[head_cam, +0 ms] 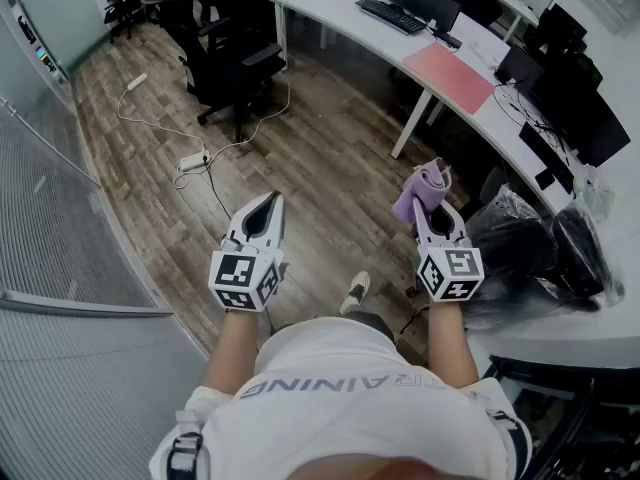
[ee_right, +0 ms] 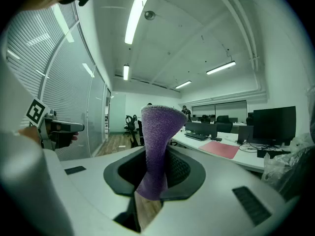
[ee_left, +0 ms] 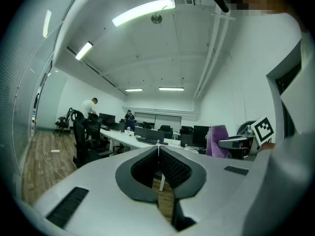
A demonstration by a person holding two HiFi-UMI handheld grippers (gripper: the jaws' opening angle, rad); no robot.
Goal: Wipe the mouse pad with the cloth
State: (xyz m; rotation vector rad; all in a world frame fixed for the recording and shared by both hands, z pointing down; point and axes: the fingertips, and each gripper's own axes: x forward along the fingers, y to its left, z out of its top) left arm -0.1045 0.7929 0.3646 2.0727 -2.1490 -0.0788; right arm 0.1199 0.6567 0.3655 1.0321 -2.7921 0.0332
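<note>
Right claw grips the purple cloth, left claw closed empty; mouse pad on desk.

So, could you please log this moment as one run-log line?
right gripper: shut on purple cloth | left gripper: shut, empty | pink mouse pad: on desk, ahead, not reached | wiping: not begun

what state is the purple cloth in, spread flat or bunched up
Bunched up: the cloth stands as a folded wad clamped in the right gripper, away from the pink mouse pad.
</note>
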